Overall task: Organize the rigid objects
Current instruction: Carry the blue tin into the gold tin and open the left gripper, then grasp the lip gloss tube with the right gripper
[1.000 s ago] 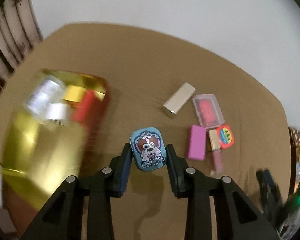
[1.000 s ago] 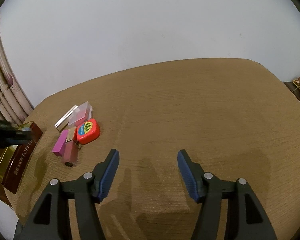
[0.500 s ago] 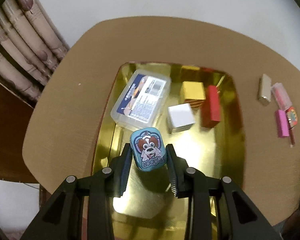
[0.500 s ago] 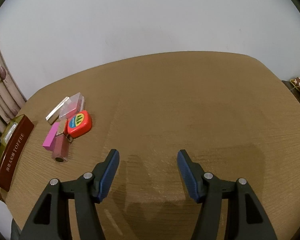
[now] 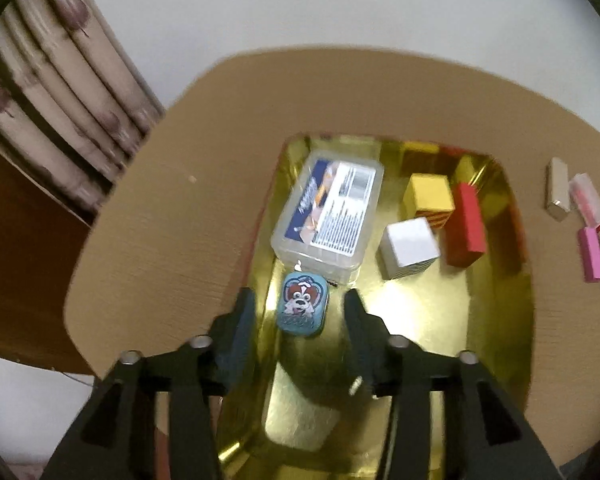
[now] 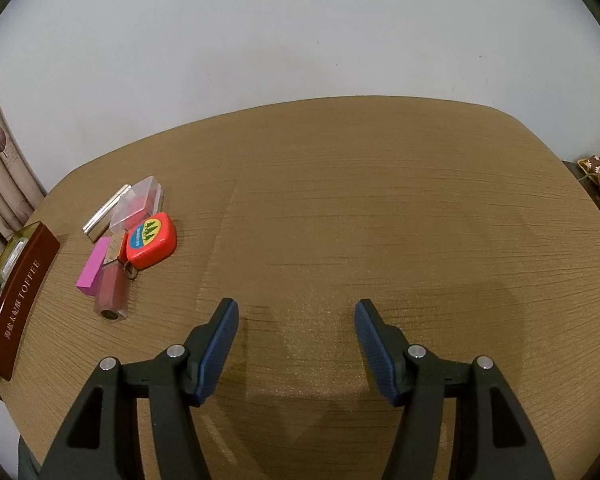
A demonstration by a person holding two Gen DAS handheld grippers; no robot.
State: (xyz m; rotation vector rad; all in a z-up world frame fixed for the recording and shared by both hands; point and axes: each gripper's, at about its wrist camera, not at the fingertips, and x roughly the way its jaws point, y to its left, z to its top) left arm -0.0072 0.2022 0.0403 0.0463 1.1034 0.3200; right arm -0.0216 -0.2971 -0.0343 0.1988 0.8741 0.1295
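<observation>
Tan wood-grain surface [image 6: 380, 208]. Gold-lined rectangular tin box [image 5: 496, 320] holding clear plastic lidded case [image 5: 328, 216], red, yellow, white blocks. Left hand-held gripper [image 5: 298, 316] over box, jaws opening, small blue dog-print tin [image 5: 302, 305] between pads, untouched. Right hand-held gripper [image 6: 296, 344] wide, empty, above bare surface.

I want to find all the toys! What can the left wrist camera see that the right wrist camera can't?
Only the left wrist view looks into the gold tin: the blue dog tin between the opening left tool, untouched by its pads, plus a clear lidded box, yellow box, white cube and red box.

Only the right wrist view shows the empty right tool and the tin's TOFFEE side.

Both show the pink block and orange tape measure.
</observation>
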